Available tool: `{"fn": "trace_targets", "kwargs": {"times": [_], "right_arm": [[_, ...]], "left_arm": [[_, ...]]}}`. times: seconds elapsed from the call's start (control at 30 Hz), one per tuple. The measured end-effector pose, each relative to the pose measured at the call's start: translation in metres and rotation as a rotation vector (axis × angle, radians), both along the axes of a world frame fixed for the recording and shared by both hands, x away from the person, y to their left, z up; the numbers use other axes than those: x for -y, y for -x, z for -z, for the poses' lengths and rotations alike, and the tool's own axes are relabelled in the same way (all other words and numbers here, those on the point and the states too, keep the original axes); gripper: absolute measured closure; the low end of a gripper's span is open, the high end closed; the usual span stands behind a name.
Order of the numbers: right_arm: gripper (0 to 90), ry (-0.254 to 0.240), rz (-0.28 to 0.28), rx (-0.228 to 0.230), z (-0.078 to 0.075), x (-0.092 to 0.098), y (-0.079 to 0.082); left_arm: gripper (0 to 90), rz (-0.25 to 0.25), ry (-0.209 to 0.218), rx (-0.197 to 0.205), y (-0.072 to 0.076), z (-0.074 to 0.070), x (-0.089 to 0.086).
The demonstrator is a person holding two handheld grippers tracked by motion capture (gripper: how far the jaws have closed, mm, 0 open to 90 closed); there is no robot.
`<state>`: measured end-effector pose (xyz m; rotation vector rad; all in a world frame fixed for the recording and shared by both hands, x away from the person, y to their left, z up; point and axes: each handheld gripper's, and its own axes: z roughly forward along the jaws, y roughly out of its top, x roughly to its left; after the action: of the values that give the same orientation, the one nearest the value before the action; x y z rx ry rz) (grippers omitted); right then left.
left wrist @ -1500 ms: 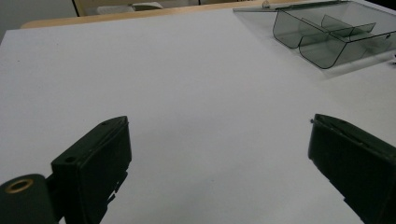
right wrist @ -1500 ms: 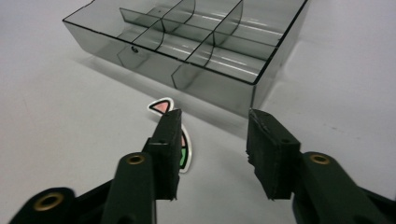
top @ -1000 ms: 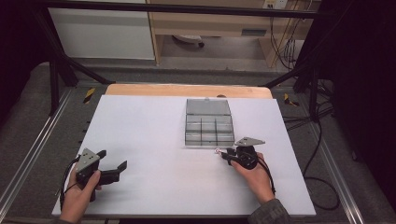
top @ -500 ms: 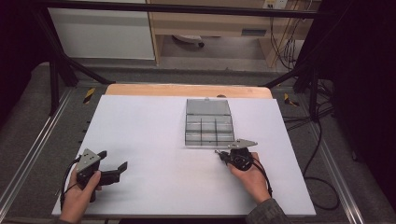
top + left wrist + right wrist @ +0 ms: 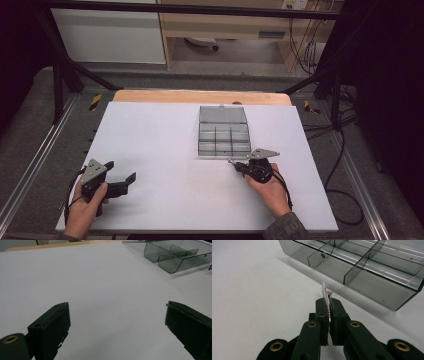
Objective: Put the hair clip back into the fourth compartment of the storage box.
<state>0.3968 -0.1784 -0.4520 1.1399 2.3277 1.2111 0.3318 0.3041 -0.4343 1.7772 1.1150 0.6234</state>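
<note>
Right hand-held gripper (image 5: 328,305) pinches a small metal clip (image 5: 326,293), mostly hidden, near the box (image 5: 224,133); left hand-held gripper (image 5: 117,327) gapes over bare worktop (image 5: 160,140).

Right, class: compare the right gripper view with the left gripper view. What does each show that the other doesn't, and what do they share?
Right gripper view: the right gripper with its jaws shut on a small metal clip, close to the front wall of the divided organiser box. Left gripper view: the left gripper with its jaws wide apart and nothing between them. Both views take in the white table and the smoky transparent box.
</note>
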Motion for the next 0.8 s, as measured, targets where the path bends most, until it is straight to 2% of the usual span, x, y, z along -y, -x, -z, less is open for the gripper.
{"fn": "trace_targets", "kwargs": {"times": [0.2,0.3,0.57,0.8], "right_arm": [[86.2,-0.011,-0.008,0.0,-0.0011,-0.0014,0.0032],[86.3,-0.016,-0.014,0.008,-0.0038,-0.0021,0.0049],[86.3,-0.027,-0.031,0.035,-0.0081,-0.0077,0.0063],[86.2,-0.054,-0.031,0.029,-0.0078,-0.0061,0.0055]], "left_arm": [[6.2,-0.011,0.016,-0.001,0.001,-0.0012,-0.0031],[6.2,-0.014,0.016,0.013,0.0033,-0.004,-0.005],[6.1,-0.014,0.023,0.017,0.0078,-0.0052,-0.0089],[6.1,-0.006,0.017,0.017,0.0077,-0.005,-0.0073]]}}
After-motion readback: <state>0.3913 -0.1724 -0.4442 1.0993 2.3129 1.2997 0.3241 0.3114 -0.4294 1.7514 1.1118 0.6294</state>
